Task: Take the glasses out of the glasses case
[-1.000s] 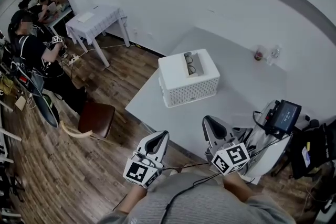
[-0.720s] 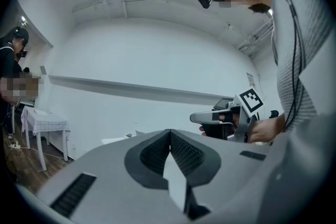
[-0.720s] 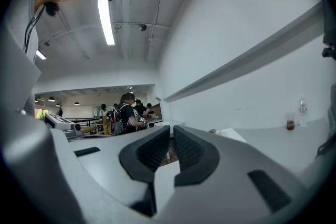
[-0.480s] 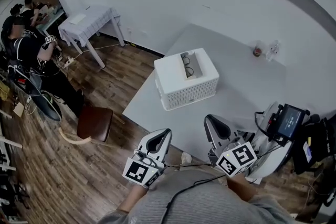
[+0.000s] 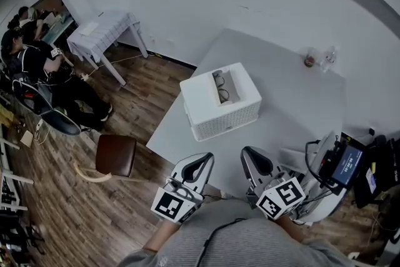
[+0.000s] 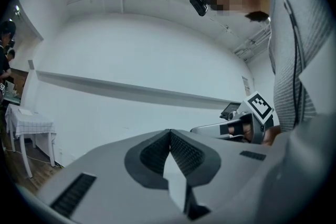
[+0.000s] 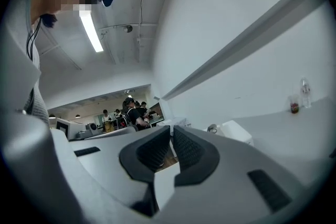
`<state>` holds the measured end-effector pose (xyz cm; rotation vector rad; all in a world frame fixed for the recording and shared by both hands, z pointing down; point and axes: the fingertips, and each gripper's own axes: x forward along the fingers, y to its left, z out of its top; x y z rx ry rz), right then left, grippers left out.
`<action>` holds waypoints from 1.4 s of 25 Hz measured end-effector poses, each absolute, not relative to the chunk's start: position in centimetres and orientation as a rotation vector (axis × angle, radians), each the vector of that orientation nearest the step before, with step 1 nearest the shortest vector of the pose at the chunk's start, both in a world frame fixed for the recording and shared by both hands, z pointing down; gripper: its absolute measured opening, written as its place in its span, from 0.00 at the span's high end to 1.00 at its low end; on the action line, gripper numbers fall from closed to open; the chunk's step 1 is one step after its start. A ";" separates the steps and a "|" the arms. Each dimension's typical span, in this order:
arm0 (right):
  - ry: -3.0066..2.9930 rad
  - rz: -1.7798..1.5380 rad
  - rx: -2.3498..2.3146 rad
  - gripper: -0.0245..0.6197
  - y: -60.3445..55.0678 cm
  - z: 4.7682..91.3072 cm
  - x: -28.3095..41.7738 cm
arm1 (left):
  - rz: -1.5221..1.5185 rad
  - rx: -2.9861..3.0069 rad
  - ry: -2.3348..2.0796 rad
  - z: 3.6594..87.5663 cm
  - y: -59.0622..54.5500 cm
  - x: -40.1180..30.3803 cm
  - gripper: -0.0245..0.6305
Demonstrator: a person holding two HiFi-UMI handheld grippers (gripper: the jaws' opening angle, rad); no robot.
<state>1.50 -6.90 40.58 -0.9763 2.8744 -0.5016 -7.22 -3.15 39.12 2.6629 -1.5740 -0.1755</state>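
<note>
Change: since a second before, the left tongs had been brought rightward to the near edge of the counter, and the white box was seen further left in the head view.
Left tongs: closed, the pads met at the tip, nothing gripped.
Right tongs: closed to a thin slit, nothing gripped, held over the near edge.
Glasses: laid in the open glasses case on top of the white box, well apart from both tongs.
Far corner: a bottle and a cup were stood side by side.
</note>
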 end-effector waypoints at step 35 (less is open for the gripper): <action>2.872 -0.387 -1.095 0.94 -11.3 40.7 -0.6 | 0.034 2.941 -1.276 40.5 -9.8 -8.5 0.95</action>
